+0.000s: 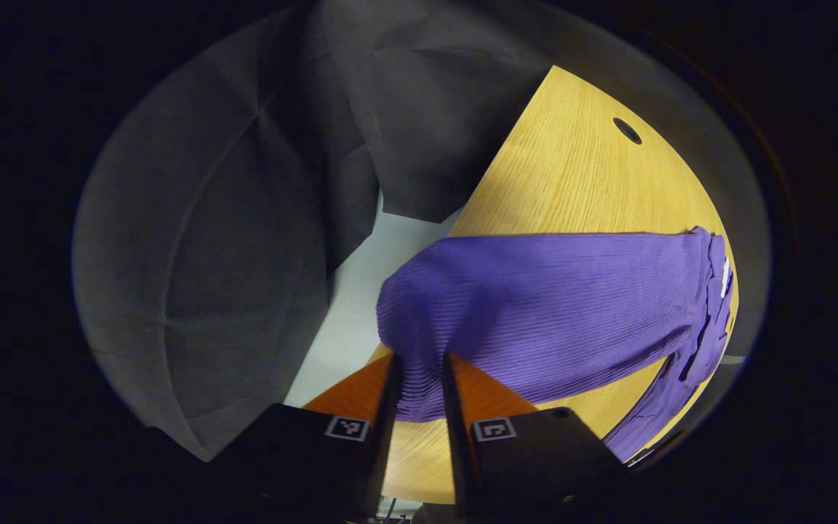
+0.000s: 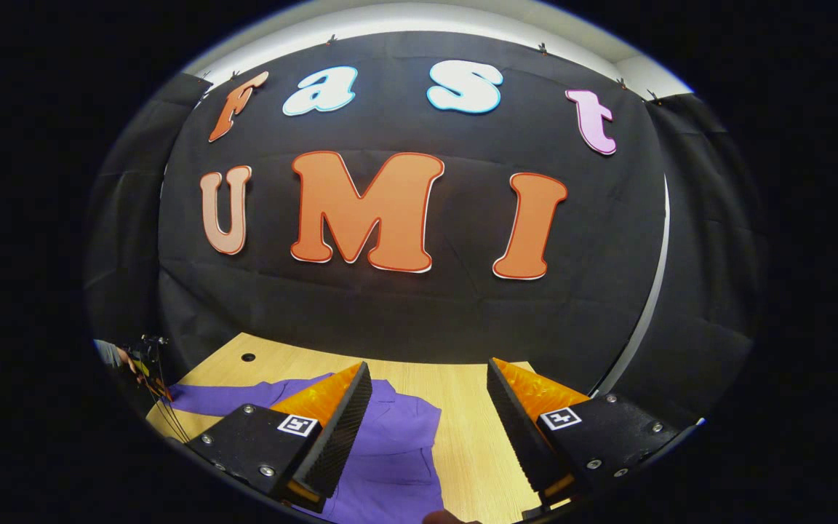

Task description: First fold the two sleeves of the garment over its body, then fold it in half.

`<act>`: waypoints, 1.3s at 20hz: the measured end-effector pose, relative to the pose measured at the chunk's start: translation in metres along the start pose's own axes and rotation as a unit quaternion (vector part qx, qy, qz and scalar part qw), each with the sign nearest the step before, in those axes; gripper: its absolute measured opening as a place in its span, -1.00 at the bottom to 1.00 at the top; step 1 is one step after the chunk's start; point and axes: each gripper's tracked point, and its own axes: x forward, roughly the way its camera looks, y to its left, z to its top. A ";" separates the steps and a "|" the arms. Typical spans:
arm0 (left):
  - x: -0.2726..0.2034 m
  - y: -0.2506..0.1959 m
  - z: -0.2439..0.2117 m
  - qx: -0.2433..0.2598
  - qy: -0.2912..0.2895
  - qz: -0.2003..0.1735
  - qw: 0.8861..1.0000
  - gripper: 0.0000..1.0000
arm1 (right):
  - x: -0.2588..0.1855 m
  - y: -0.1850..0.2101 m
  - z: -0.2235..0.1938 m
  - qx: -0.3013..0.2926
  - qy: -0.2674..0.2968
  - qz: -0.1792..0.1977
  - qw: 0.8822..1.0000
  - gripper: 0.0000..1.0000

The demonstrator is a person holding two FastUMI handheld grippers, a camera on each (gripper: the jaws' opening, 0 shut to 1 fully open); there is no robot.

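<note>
Left tongs pinching purple garment — right tongs spread wide, wooden table beneath.

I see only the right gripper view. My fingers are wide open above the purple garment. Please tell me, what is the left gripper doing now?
Observer: In the left gripper view, the left gripper is pinching a bunched part of the purple garment between its fingers.
Operator: Is the held cloth lying on the table?
Observer: The held part looks raised; the rest stretches across the wooden table from it.
Operator: Is anything else on the table there?
Observer: A small dark hole in the tabletop, beyond the garment.
</note>
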 end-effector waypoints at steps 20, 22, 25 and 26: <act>-0.179 -0.213 -0.003 0.177 -0.146 -0.109 0.967 -0.89 | 0.031 -0.065 -0.013 0.027 -0.005 0.025 0.999 0.89; -0.200 -0.252 -0.009 0.206 -0.156 -0.118 0.959 -0.89 | 0.034 -0.073 -0.017 0.026 -0.004 0.027 0.999 0.90; -0.224 -0.312 -0.015 0.247 -0.166 -0.132 0.945 -0.89 | 0.035 -0.082 -0.021 0.033 -0.004 0.036 0.999 0.89; -0.231 -0.332 -0.019 0.263 -0.168 -0.135 0.940 -0.89 | 0.035 -0.086 -0.025 0.038 -0.001 0.037 0.999 0.90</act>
